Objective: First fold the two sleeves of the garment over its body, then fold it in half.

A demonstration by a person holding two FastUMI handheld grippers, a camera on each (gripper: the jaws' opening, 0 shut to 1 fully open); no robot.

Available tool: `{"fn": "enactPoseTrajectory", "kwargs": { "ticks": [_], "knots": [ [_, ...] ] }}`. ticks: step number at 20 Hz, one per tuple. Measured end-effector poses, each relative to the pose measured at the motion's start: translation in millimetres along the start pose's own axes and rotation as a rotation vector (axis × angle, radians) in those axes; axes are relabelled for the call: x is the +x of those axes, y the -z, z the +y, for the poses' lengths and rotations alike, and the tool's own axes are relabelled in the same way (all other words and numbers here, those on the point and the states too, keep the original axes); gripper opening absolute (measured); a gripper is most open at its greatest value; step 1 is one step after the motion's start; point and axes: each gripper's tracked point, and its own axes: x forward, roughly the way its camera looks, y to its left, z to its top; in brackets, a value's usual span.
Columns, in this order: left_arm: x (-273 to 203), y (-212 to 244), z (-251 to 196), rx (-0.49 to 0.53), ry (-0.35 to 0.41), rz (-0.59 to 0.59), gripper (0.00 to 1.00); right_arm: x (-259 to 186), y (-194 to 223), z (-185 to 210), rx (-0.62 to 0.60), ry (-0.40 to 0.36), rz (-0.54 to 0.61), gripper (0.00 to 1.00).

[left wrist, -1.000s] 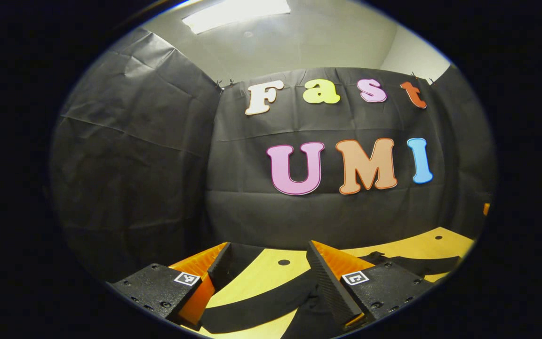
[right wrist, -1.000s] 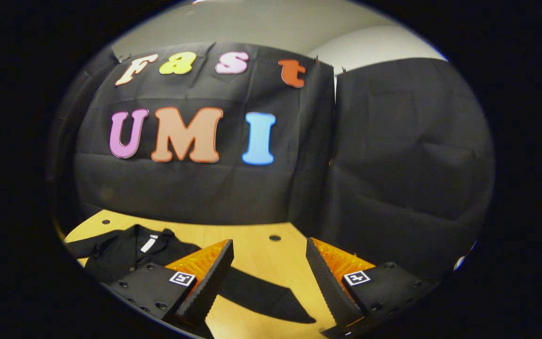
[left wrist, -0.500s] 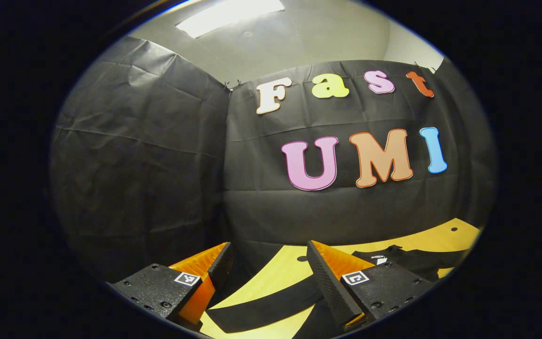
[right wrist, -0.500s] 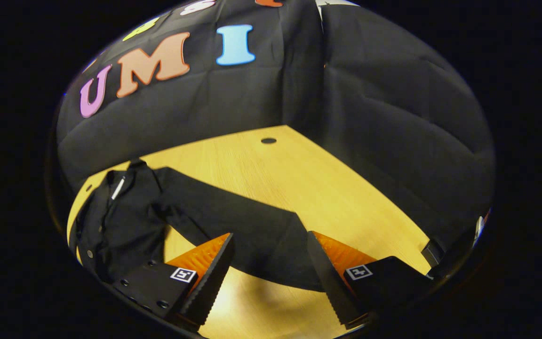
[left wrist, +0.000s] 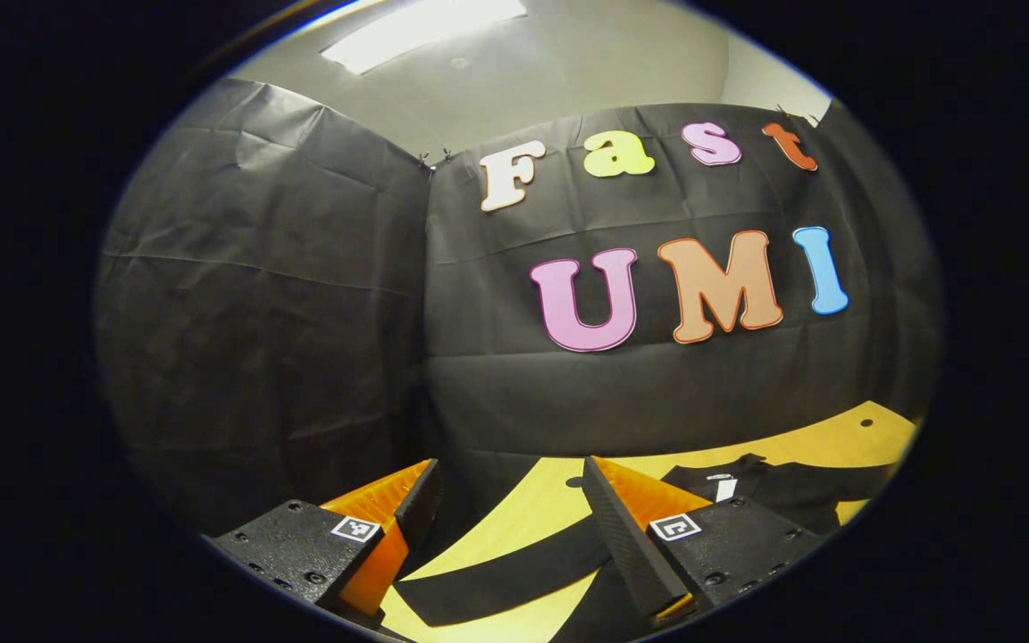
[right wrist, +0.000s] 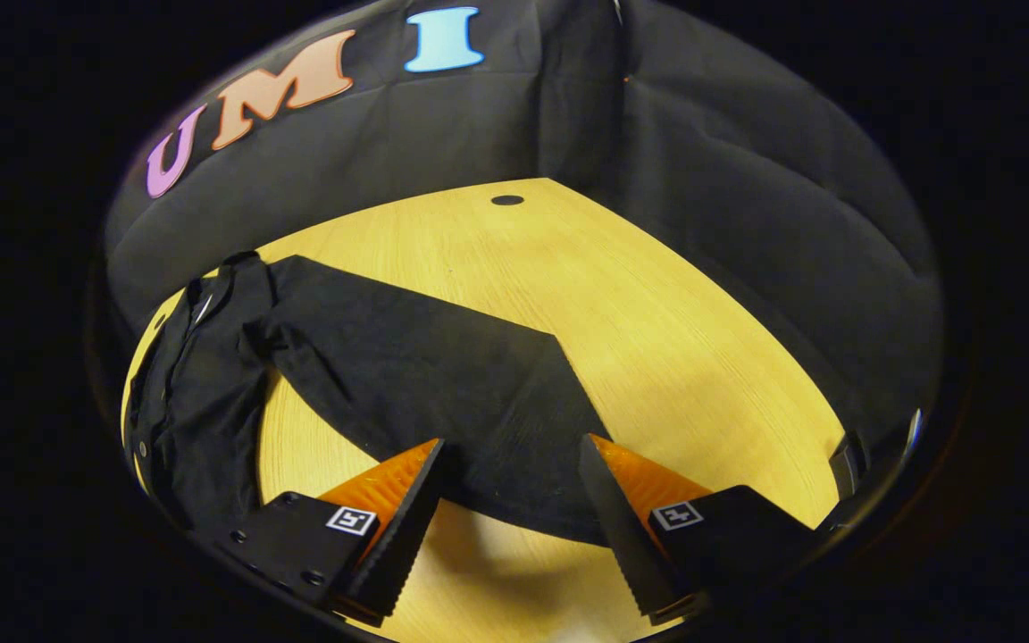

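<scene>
Hovering released, right tool over sleeve; left tool released, seemingly above table.

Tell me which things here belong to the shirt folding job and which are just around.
Part of the job:
- black long-sleeved button shirt
- its spread right sleeve
- its left sleeve
- left hand-held gripper, open
- right hand-held gripper, open

Just there:
- yellow wooden table
- round hole in the tabletop
</scene>
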Motion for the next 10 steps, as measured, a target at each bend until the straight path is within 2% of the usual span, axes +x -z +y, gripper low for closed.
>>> {"fn": "enactPoseTrajectory", "kwargs": {
  "ticks": [3, 6, 8, 9, 10],
  "knots": [
    [1, -1, -7, -0.003, 0.015, -0.007, 0.94, 4, -3, 1, -0.016, -0.033, 0.019, 0.95],
    [1, -3, -12, 0.0, 0.024, -0.011, 0.93, 4, -6, 0, -0.03, -0.071, 0.032, 0.88],
    [2, -3, -15, -0.002, 0.029, -0.01, 0.94, 8, -8, -9, -0.033, -0.095, 0.032, 0.8],
    [2, -1, -16, -0.003, 0.03, -0.006, 0.93, 7, -8, -10, -0.025, -0.117, 0.032, 0.71],
    [2, 0, -17, -0.003, 0.032, -0.003, 0.93, 7, -9, -15, -0.019, -0.112, 0.033, 0.71]
  ]
}}
